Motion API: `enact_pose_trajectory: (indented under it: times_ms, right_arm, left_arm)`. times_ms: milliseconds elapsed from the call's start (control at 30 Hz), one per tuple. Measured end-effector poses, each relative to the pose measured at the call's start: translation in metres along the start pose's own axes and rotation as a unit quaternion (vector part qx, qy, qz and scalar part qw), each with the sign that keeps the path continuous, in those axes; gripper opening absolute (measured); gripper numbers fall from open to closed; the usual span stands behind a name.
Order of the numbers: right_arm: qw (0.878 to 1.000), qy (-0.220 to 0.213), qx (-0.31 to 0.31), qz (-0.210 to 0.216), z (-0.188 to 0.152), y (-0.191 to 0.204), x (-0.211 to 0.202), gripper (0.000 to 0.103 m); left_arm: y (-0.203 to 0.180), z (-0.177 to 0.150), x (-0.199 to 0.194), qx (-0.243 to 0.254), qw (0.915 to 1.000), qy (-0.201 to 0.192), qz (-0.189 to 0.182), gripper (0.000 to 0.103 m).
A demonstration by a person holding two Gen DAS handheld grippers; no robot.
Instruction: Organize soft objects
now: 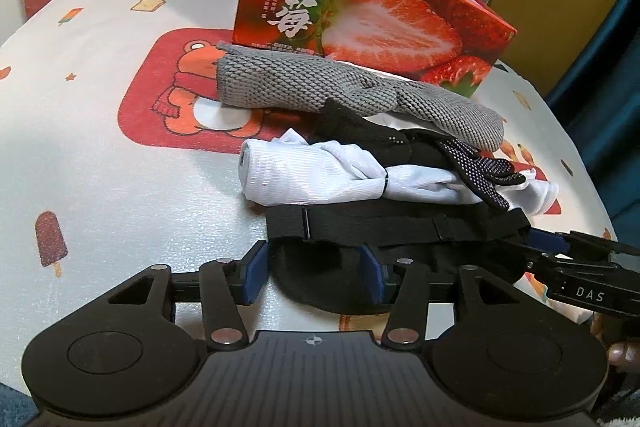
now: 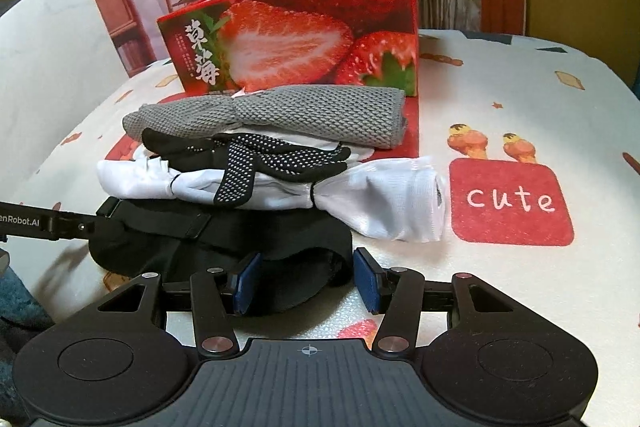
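A pile of soft things lies on the table in front of a red strawberry box [image 1: 372, 15] [image 2: 304, 39]. A grey knit cloth [image 1: 340, 91] [image 2: 288, 111] is at the back. Black dotted gloves [image 1: 472, 159] [image 2: 256, 155] lie on white tied sleeves [image 1: 320, 171] [image 2: 380, 199]. A black eye mask with straps [image 1: 392, 227] [image 2: 208, 239] is nearest. My left gripper [image 1: 316, 277] is open with the mask's edge between its blue pads. My right gripper [image 2: 306, 277] is open around the mask's other end; it also shows in the left wrist view [image 1: 560, 247].
The table has a white cartoon-print cover with a red bear patch [image 1: 176, 91] and a red "cute" patch [image 2: 512, 203]. A printed backdrop with a chair and plants hangs behind the box. The left gripper's arm [image 2: 44, 223] reaches in from the left.
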State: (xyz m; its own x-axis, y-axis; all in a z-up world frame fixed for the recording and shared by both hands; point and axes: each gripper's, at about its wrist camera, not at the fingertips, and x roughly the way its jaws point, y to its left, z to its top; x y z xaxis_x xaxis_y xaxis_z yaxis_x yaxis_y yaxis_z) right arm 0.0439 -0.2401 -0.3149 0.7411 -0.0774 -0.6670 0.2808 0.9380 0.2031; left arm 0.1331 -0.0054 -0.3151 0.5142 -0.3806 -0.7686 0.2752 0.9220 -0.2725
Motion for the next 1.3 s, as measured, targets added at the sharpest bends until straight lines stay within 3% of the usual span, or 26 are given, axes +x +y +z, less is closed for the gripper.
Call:
enact_pose_trajectory:
  times_ms: [367, 533, 600, 767, 900, 1033, 1300]
  right_arm:
    - [1.0, 0.0, -0.009, 0.01, 0.0011, 0.0051, 0.0032, 0.047]
    - [1.0, -0.002, -0.004, 0.007, 0.0008, 0.0034, 0.0026, 0.041]
    - [1.0, -0.003, -0.001, 0.007, 0.0009, 0.0024, 0.0024, 0.031]
    - [1.0, -0.001, 0.002, 0.01, 0.0011, 0.0024, 0.0023, 0.023]
    - [1.0, 0.0, -0.001, 0.013, 0.001, 0.0041, 0.0023, 0.021]
    - [1.0, -0.002, -0.001, 0.014, 0.0015, 0.0043, 0.0017, 0.02]
    - [1.0, 0.001, 0.0, 0.016, 0.0006, 0.0049, 0.0026, 0.019]
  left_arm:
    - [-0.0004, -0.0007, 0.0004, 0.01, 0.9999, -0.004, 0.0, 0.054]
    - [-0.0018, -0.0009, -0.0003, 0.019, 0.9997, -0.005, 0.013, 0.046]
    - [-0.0007, -0.0005, -0.0008, 0.018, 0.9997, -0.005, 0.015, 0.043]
    - [0.0021, 0.0002, -0.0016, 0.013, 0.9998, -0.006, 0.014, 0.04]
    - [0.0022, -0.0001, -0.0022, 0.01, 0.9998, -0.006, 0.017, 0.036]
    - [0.0051, -0.0004, -0.0034, 0.002, 0.9998, -0.008, 0.02, 0.025]
    - [0.0014, -0.0013, -0.0042, 0.003, 0.9999, -0.007, 0.014, 0.023]
